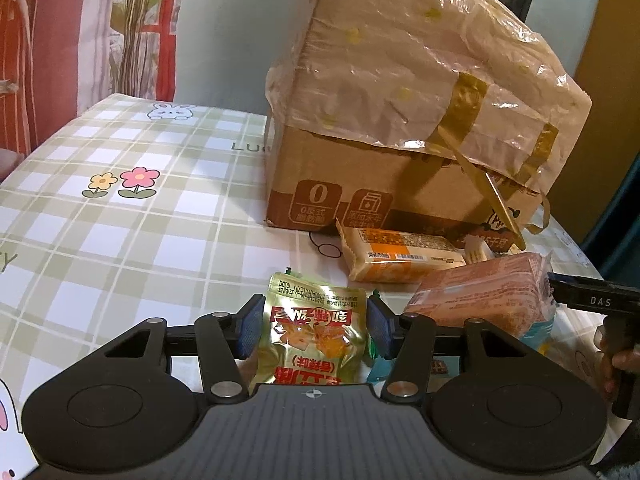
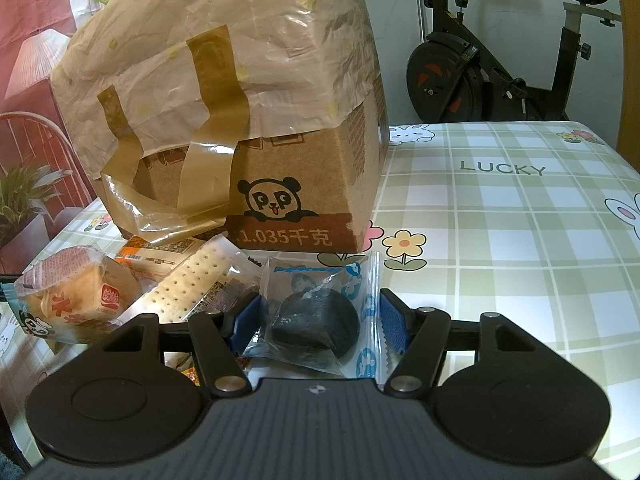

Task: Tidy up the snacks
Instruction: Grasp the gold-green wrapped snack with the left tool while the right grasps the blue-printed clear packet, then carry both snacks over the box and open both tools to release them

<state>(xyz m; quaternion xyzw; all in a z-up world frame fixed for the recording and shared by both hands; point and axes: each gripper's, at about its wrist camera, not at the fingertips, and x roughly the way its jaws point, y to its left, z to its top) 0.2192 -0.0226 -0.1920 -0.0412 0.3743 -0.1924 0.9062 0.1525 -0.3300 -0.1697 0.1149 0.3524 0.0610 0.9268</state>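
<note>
Box [image 1: 360, 184] behind snack pile; exercise bike [image 2: 500, 48] beyond table [image 2: 520, 240].

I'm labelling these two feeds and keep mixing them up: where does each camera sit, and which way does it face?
Left wrist: on the left hand-held gripper, looking down its fingers at a gold snack pouch between the pads; the right hand-held gripper and hand show at the right edge.
Right wrist: on the right hand-held gripper, facing a clear packet with a dark cake.
Shared: the cardboard box and checked tablecloth.
</note>
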